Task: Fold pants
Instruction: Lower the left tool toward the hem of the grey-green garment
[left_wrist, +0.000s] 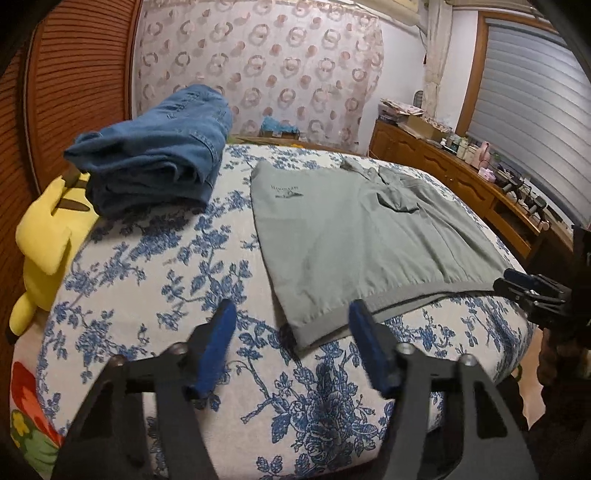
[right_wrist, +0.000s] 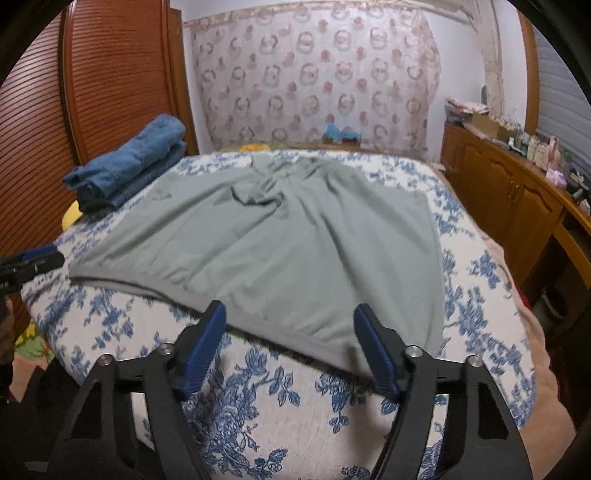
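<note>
Left claw (left_wrist: 291, 325) and right claw (right_wrist: 288, 325) spread wide, holding nothing, above the near edge of the bed (right_wrist: 295, 398). Grey pants (right_wrist: 280, 251) flat on the bed, waistband nearest, legs running away toward the curtain (right_wrist: 317, 81). Far leg ends bunched, hard to read. Folded jeans (left_wrist: 155, 158) beyond, left.

Matt grey-green cloth pants (right_wrist: 295, 240) lie on floral woven bedspread (right_wrist: 303, 406) beside folded blue denim jeans (left_wrist: 155, 155)

dim indoor light | soft shadows | slight blur | fisheye warp, dark corners
</note>
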